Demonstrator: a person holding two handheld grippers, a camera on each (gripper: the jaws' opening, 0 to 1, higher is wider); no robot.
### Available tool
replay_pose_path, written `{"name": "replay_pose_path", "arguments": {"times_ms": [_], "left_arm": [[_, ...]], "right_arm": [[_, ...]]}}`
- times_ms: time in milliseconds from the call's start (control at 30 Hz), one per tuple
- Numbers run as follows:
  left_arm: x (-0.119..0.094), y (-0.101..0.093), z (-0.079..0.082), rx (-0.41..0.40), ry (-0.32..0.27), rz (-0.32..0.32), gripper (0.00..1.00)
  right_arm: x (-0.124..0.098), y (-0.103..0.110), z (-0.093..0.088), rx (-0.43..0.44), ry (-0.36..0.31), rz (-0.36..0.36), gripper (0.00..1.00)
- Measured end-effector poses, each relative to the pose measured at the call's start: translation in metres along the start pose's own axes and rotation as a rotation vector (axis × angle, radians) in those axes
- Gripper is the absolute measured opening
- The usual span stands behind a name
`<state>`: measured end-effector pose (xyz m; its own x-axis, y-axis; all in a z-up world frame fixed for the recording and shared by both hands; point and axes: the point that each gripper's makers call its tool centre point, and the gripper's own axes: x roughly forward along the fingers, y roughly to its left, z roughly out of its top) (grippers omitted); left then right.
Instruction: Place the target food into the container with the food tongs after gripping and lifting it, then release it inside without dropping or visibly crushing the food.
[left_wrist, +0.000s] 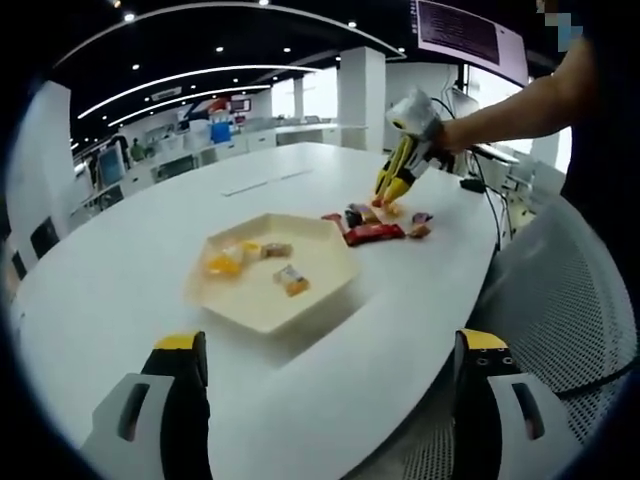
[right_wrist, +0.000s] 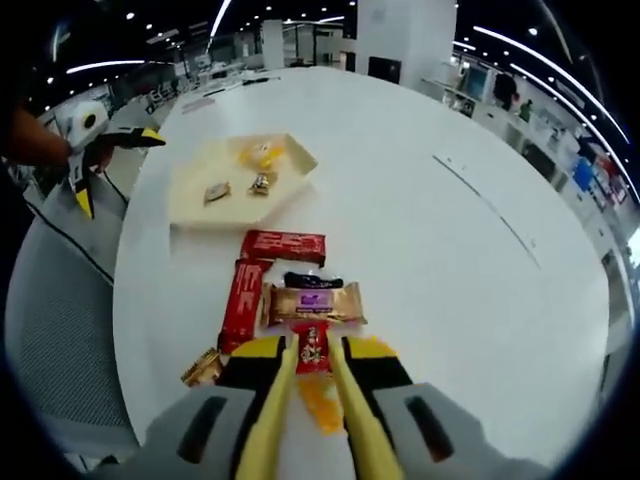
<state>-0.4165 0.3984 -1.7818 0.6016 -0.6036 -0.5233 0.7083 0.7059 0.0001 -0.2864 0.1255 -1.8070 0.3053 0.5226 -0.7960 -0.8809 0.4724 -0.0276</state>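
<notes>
Three wrapped snacks already in the cream tray. Right claw, tong tips either side of a red packet among the pile on the white counter; contact unclear, not yet lifted. Left claw apart, empty, idle.

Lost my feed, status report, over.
Right gripper closing around a small red snack packet. Left gripper open, empty. Tray holds three snacks; path clear.
</notes>
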Motion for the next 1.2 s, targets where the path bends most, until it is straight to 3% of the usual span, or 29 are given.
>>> {"name": "replay_pose_path", "arguments": {"times_ms": [400, 667, 1200], "left_arm": [[-0.002, 0.002, 0.004, -0.008, -0.024, 0.006, 1.00], [-0.001, -0.001, 0.001, -0.013, -0.004, -0.004, 1.00], [-0.003, 0.000, 0.001, 0.016, -0.002, 0.010, 0.99]], "right_arm": [[-0.014, -0.008, 0.016, 0.002, -0.009, -0.010, 0.21], [-0.014, -0.009, 0.025, 0.004, -0.016, -0.017, 0.21], [-0.011, 0.010, 0.073, -0.037, -0.048, 0.003, 0.21]]}}
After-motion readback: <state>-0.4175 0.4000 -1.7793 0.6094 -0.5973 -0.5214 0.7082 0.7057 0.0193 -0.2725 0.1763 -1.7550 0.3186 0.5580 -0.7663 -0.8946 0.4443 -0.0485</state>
